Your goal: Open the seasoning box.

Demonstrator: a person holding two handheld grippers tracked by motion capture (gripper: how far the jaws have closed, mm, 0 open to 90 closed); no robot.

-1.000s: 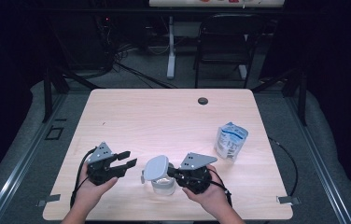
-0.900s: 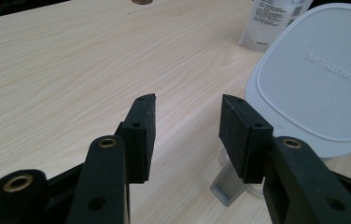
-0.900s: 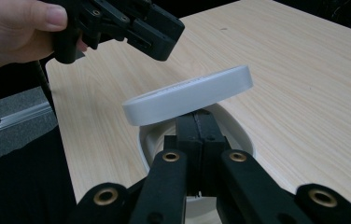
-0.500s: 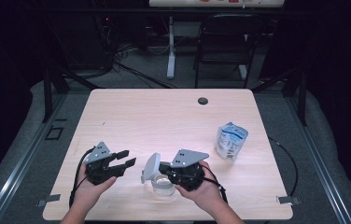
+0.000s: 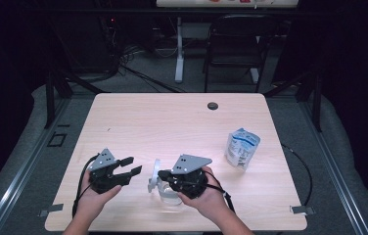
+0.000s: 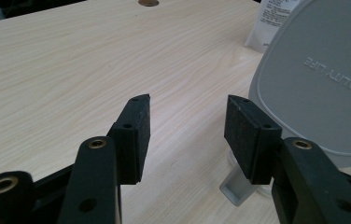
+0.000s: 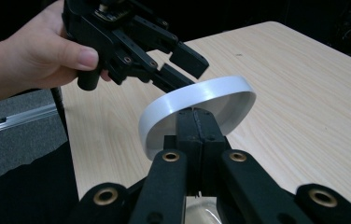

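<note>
On the table (image 5: pixel 182 122), same layout as a second ago: still has the pouch (image 5: pixel 242 148) upright toward the right edge, well apart from the work. At the near edge, between the two hands, keeps the clear jar (image 5: pixel 170 197) standing, half hidden under the right gripper (image 5: pixel 164 177). Biggest change there: had the lid (image 5: pixel 153 175) lying nearly flat over the jar a second ago, now has it tipped up on edge and swung off the mouth toward the left. Clenched on the lid's rim, shown in the right gripper view as two black jaws pressed together with the white rim pinched between them; raised a little and turned over that second. Just beside it, waits with the left gripper (image 5: pixel 132 167) kept in place, jaws released and just opened wider, nothing between the pads; only bare wood beyond them, and the lid's grey face close at the right in the left gripper view. Reads as the lid-off step nearly done: jar mouth probably uncovered, though hidden under the hand. Probably means a handover or a steadying hold next, judging by wider jaws aimed at the lid. Worth watching: a thin pinch on a slanted rim, so easy to let slip.
</note>
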